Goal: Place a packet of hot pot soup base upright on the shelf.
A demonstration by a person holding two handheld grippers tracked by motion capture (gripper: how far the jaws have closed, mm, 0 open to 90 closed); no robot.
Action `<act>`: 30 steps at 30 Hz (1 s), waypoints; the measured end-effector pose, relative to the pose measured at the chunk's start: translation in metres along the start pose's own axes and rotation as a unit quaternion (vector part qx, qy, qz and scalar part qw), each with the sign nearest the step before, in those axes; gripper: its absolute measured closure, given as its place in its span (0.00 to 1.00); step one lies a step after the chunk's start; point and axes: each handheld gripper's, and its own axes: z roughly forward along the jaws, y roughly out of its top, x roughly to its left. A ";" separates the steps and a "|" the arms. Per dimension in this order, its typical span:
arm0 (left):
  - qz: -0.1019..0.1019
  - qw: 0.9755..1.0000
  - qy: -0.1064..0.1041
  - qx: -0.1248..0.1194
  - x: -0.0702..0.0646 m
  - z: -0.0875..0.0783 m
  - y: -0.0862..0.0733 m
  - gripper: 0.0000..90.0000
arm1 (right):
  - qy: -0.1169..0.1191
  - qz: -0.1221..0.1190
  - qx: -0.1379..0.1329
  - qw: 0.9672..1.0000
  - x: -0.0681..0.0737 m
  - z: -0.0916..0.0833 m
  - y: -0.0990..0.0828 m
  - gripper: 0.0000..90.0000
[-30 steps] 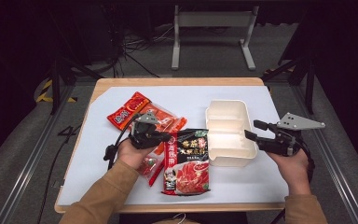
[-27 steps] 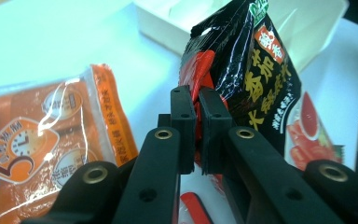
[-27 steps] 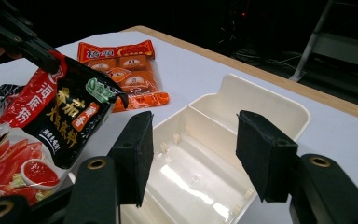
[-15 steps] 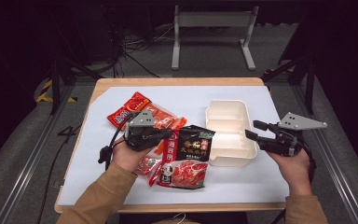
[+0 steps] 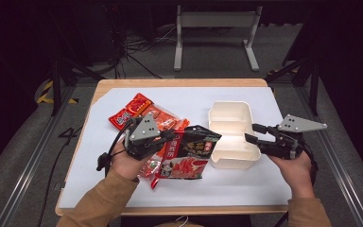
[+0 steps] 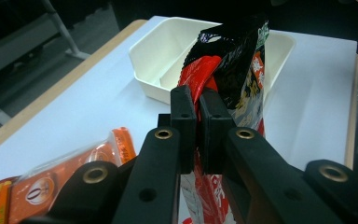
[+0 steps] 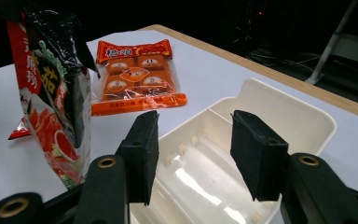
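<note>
High view: left tool clenches the black pouch, lifted beside the tray, likely for loading; right tool, jaws apart and just narrowing, straddles the tray's rim, empty, steadying it.

We see a black-and-red printed pouch lifted by one edge, hanging tilted with its lower end at the white sheet. Just beside it to the right sits our cream two-compartment tray, open side up, nothing inside it.
</note>
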 end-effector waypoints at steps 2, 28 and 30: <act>0.000 1.000 0.002 -0.005 0.001 -0.003 0.001 0.96 | 0.007 -0.002 -0.002 1.000 0.002 0.000 0.002 0.57; -0.013 0.999 0.004 -0.033 0.002 -0.013 0.003 0.96 | 0.132 -0.022 -0.028 0.991 0.052 0.030 0.044 0.46; -0.012 0.999 0.004 -0.035 0.001 -0.014 0.003 0.96 | 0.137 -0.026 -0.026 0.990 0.054 0.036 0.046 0.45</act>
